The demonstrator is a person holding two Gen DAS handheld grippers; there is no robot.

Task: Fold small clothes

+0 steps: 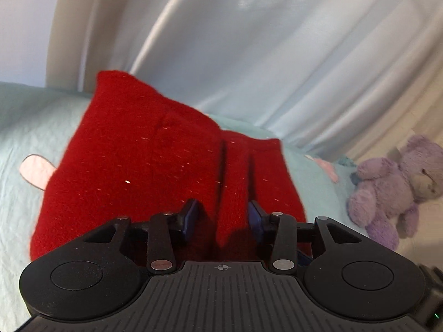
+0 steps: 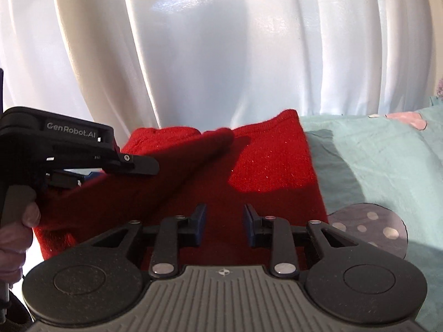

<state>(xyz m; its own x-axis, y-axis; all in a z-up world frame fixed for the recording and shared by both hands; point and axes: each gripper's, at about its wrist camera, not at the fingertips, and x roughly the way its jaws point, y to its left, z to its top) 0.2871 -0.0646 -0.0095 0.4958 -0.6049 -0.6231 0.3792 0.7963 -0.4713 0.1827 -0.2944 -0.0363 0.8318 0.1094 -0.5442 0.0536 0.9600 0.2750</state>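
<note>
A red knit garment (image 1: 133,152) lies on a pale teal bedsheet (image 1: 25,121). In the left wrist view my left gripper (image 1: 223,218) stands open over its near edge. A raised ridge of the red cloth runs between the blue pads (image 1: 191,218), with a dark gap on the left side. In the right wrist view the garment (image 2: 271,160) is partly folded, and one flap slopes up toward the left gripper's upper finger (image 2: 138,166). My right gripper (image 2: 224,225) is open just above the red cloth, which lies flat between and under its pads.
A white curtain (image 2: 221,55) hangs close behind the bed. A purple plush bear (image 1: 387,191) lies at the right of the sheet. The sheet (image 2: 373,152) carries a grey dotted print (image 2: 368,227) and pink prints. A hand (image 2: 16,221) holds the left gripper's handle.
</note>
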